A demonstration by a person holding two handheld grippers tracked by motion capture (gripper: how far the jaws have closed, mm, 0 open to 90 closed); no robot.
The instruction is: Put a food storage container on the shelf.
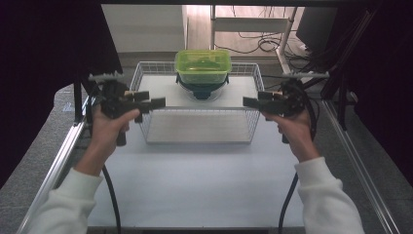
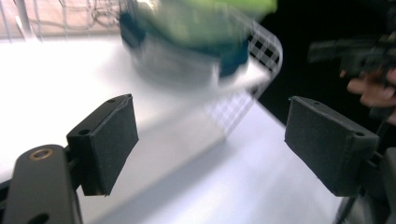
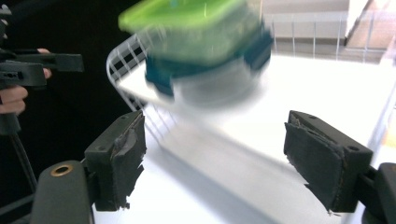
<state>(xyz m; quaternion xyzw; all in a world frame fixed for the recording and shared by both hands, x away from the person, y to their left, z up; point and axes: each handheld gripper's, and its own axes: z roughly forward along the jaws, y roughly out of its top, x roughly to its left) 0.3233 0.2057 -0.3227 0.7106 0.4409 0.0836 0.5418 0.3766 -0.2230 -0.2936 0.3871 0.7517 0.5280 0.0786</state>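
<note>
Two hand-held grippers (image 1: 155, 103) (image 1: 249, 102) open, empty, flanking basket (image 1: 197, 137), green-lidded container (image 1: 203, 66) lengthwise left-right.

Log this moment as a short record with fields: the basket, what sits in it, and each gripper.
basket: white wire basket on the white table
contents: green-lidded box stacked on a dark-rimmed bowl, at the basket's far end
left gripper: fingers open, nothing between them, at the basket's left side
right gripper: fingers open, nothing between them, at the basket's right side
</note>
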